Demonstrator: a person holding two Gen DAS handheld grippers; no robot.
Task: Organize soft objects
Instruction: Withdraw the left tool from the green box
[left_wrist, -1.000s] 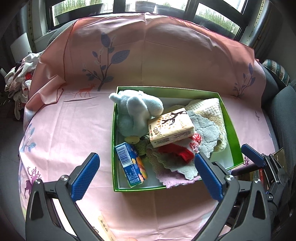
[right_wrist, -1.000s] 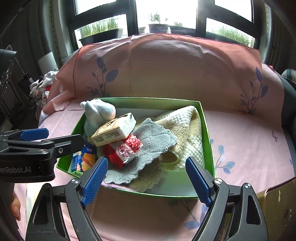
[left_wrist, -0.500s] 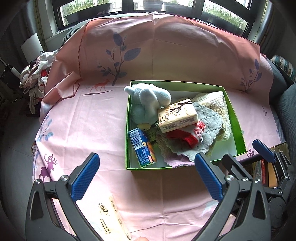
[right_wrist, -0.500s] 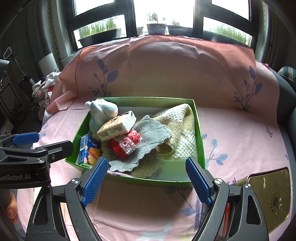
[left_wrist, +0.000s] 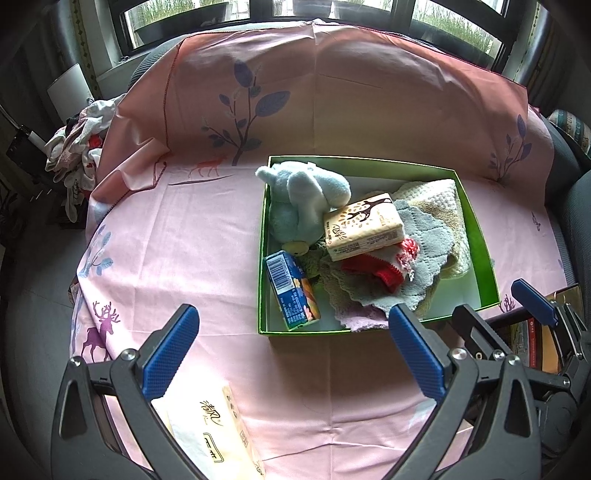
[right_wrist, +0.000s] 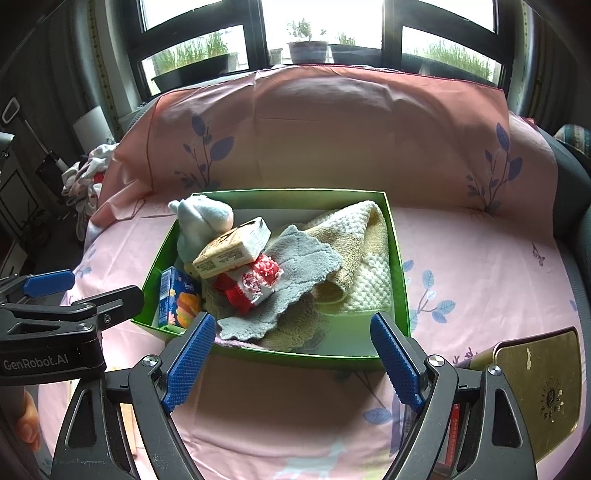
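Nearest the left wrist camera, one tissue pack (left_wrist: 212, 432) lay on the pink cloth (left_wrist: 184, 251) beneath the left gripper (left_wrist: 291, 354), whose jaws stood spread wide with nothing between them. The right gripper (right_wrist: 291, 354) hung likewise released and empty, and beside it at the lower right sat one brass-coloured tin (right_wrist: 535, 387) with a few book spines showing under it. Just beyond both grippers stood one green box (left_wrist: 487, 280), open-topped, resting on the cloth. In its near left corner lay one blue juice carton (left_wrist: 291, 291). Right of it, cloths were heaped: one pinkish cloth (left_wrist: 360, 319) at the bottom near edge, one grey cloth (left_wrist: 428, 240) spread over the heap, and one red-and-white knitted piece (left_wrist: 384, 266) on top of the grey. One cream tissue packet (left_wrist: 364, 230) printed with a brown tree leaned across the knitted piece. Behind it, in the far left corner, sat one pale blue plush toy (left_wrist: 304, 199), and along the far right side lay one cream waffle towel (left_wrist: 443, 195). Farther off, the cloth rose over a backrest, and one pile of laundry (left_wrist: 77, 140) sat at the far left.
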